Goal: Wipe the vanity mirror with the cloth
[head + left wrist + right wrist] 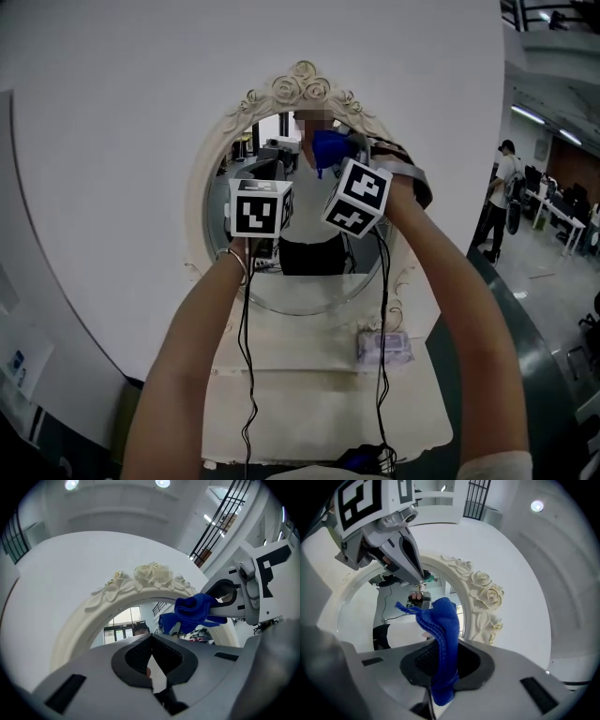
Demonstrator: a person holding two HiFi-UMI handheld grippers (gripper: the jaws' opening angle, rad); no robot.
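Head view looks down two bare forearms raised toward an oval mirror point(302, 86) in a cream, rose-carved frame, hung on a white wall point(112, 141). At 9 o'clock on the glass sits the left gripper point(260, 207), its marker cube facing me. In its own view, the left gripper point(151, 641) has its claw pressed together at the tips, with nothing between the pads. The frame's roses stand at 12 o'clock above it.

At about 1 o'clock on the glass, the right gripper point(357, 197) holds up a blue cloth point(330, 148), just under the top of the frame. The right gripper view shows the right gripper point(440, 660) pinching the cloth point(440, 625), which stands up out of the claw in a crumpled fold. Seen from the left gripper view, the cloth point(192, 613) meets its own reflection, so it looks to be against the glass.

Black cables point(246, 375) hang from both grippers down to 6 o'clock. Below the mirror is a pale table point(281, 375), and a small packet point(382, 347) lies on it at 5 o'clock. Far off at 3 o'clock, a person point(497, 202) stands by some desks.
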